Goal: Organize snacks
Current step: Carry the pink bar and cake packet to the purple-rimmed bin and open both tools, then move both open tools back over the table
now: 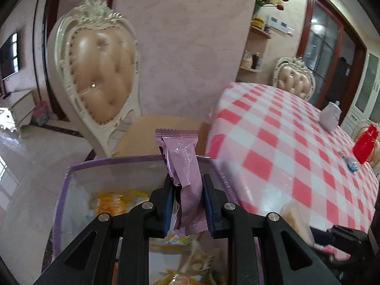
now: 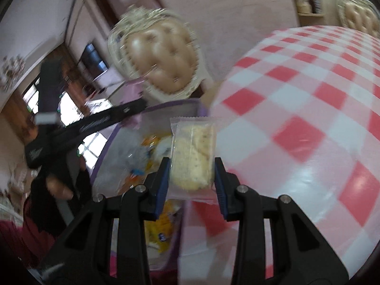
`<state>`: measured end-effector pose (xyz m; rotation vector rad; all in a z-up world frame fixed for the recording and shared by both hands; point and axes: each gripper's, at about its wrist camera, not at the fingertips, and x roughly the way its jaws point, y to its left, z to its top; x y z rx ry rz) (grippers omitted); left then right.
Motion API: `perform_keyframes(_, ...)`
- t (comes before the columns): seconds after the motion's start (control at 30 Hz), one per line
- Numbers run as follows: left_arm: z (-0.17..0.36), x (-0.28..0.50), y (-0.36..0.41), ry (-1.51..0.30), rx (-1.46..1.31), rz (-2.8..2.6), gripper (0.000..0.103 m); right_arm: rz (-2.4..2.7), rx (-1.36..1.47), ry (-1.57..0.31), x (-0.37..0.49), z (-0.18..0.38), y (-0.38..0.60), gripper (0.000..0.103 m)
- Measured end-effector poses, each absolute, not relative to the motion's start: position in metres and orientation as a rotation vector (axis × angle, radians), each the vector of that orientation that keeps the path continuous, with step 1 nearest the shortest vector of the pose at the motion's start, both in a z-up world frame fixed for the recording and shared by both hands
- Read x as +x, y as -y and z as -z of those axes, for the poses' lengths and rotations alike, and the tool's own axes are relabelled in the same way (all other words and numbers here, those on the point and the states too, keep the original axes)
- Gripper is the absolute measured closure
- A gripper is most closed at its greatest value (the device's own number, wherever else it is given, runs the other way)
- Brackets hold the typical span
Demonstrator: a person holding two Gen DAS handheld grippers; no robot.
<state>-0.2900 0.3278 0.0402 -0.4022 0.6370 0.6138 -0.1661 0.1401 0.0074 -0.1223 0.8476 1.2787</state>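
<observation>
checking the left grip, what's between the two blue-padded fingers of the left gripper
A pink foil snack packet, pinched upright in the left gripper above the purple-rimmed box; the left wrist view shows it.

left hand-held gripper (image 1: 186, 204) — black linkage arms | blue pads | silver pivot screws | dark red sleeve (image 2: 14, 237)

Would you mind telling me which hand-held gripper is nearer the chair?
Left. The left hand-held gripper, holding a purple packet, sits nearer the chair; the right hand-held gripper, holding a cake packet, is by the table.

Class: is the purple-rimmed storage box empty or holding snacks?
Holding snacks: yellow and orange packets lie inside the purple-rimmed box.
</observation>
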Motion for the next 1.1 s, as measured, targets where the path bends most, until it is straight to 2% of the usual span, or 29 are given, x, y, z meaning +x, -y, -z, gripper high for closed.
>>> perform_keyframes(0.43, -0.03, -0.308, -0.338, -0.728, -0.367, -0.783, 0.077, -1.467, -0.308, -0.825, -0.226, 0.002, -0.17, 0.061)
perform_keyframes(0.47, -0.032, -0.305, -0.337, -0.724, -0.368, -0.816, 0.066, -1.485, -0.304, -0.821, -0.228, 0.001, -0.17, 0.06)
perform_keyframes(0.5, -0.036, -0.302, -0.336, -0.711, -0.376, -0.857, 0.056, -1.497, -0.298, -0.827, -0.227, 0.0, -0.169, 0.05)
perform_keyframes(0.53, -0.043, -0.298, -0.331, -0.68, -0.391, -0.885, 0.035, -1.5, -0.29, -0.833, -0.225, -0.001, -0.167, 0.043)
perform_keyframes(0.57, -0.05, -0.294, -0.325, -0.641, -0.396, -0.891, 0.027, -1.492, -0.276, -0.831, -0.222, -0.004, -0.163, 0.034)
perform_keyframes(0.6, -0.058, -0.289, -0.316, -0.598, -0.39, -0.888, 0.018, -1.478, -0.255, -0.813, -0.215, -0.008, -0.156, 0.033)
perform_keyframes(0.7, -0.08, -0.254, -0.274, -0.509, -0.295, -0.81, 0.014, -1.363, -0.217, -0.731, -0.186, -0.022, -0.125, 0.033)
perform_keyframes(0.8, -0.086, -0.206, -0.231, -0.511, -0.244, -0.634, 0.006, -1.157, -0.135, -0.65, -0.134, -0.032, -0.065, 0.03)
perform_keyframes(0.97, -0.073, -0.093, -0.143, -0.596, -0.285, -0.285, 0.004, -0.757, 0.022, -0.671, -0.048, -0.03, 0.045, 0.02)
perform_keyframes(1.1, -0.051, 0.013, -0.069, -0.723, -0.307, -0.151, 0.004, -0.489, 0.149, -0.727, 0.013, -0.021, 0.129, 0.02)
